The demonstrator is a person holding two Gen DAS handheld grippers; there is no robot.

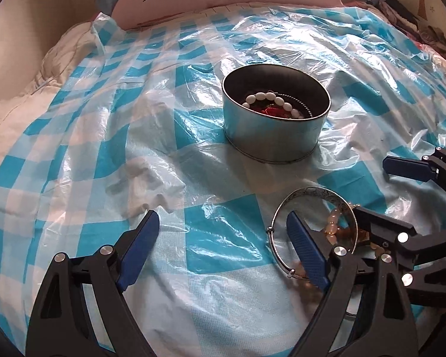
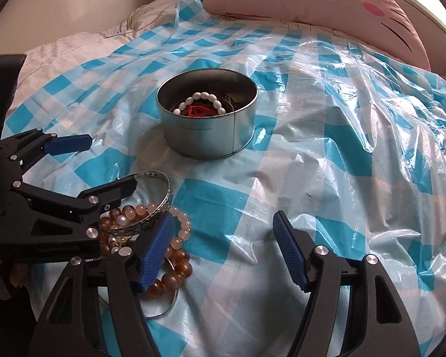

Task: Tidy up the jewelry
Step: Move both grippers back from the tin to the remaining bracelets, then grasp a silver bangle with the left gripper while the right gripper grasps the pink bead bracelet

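Both grippers, left and right, have jaws apart, holding nothing. They flank a bangle and beads on the bed. The tin holds more jewelry.

A bed is seen covered by a thin plastic sheet printed in blue and white checks (glossy, crinkled, and creased into many folds). Beyond the sheet's far edge, a large pink cushion is propped, on which a cartoon cat's face is printed: black whiskers, a yellow nose and pink cheeks. Pale, rumpled bedding is left uncovered at the sheet's left side. A plain beige wall is seen behind it.
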